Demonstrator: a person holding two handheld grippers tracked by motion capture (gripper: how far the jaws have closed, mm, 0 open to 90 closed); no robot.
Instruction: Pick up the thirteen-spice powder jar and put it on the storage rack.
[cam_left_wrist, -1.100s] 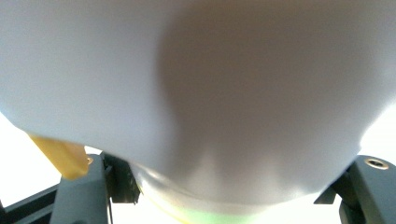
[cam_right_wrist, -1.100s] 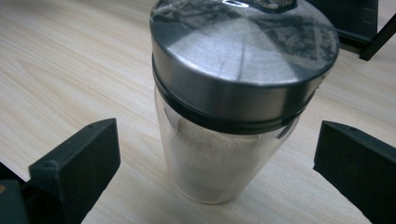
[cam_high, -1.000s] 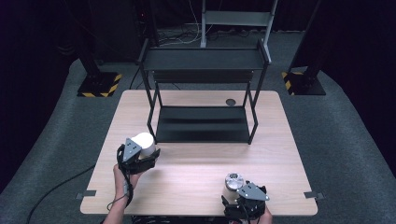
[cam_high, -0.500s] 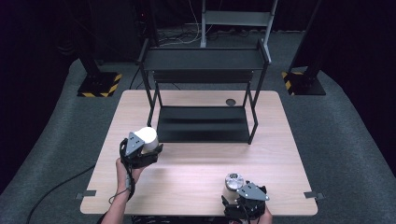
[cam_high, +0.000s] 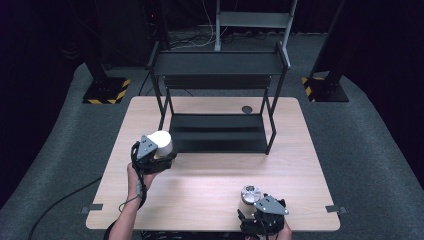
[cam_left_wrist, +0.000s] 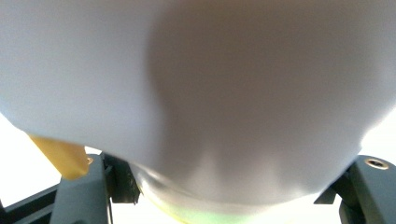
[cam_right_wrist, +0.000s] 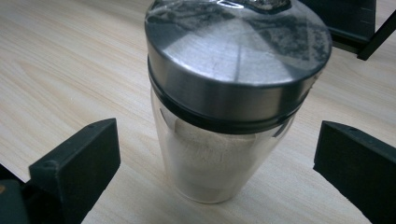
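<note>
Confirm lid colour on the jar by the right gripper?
Brushed silver metal lid, clearest in the right gripper view.

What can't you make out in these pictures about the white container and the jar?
- White container: left gripper view, too close and blurred; shape, label and contents unreadable.
- Yellow piece: same view, cut off by the container; unidentifiable.
- Jar: right gripper view, lid top cut by the upper edge; white contents unidentifiable.
- Right claw: high view, fingertips hidden beneath its own body.

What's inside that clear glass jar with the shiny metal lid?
The clear glass jar holds a whitish powder filling its lower part. The brushed metal lid covers the top, so nothing under it can be seen.
</note>
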